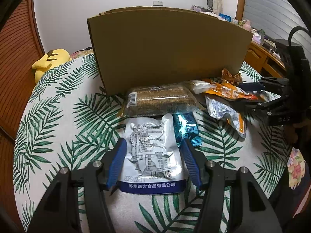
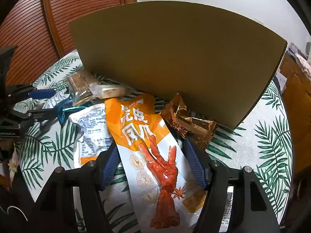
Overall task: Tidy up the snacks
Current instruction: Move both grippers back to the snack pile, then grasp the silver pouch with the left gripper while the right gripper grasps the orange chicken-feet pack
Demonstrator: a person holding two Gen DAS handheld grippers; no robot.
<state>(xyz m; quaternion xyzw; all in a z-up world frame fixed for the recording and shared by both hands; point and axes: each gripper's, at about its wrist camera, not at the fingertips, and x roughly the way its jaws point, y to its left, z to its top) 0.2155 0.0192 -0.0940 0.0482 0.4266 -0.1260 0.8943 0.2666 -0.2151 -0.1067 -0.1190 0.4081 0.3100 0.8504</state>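
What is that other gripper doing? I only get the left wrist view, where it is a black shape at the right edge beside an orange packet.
Observer: The right gripper has its blue fingers either side of the orange-and-white plastic packet, jaws open.
Operator: What is printed on it?
Observer: Red chicken feet; you see only its crumpled end.
Operator: Anything beside it?
Observer: A crinkled copper-brown foil wrapper lies full-length at the foot of the brown cardboard box; you see just its tip.
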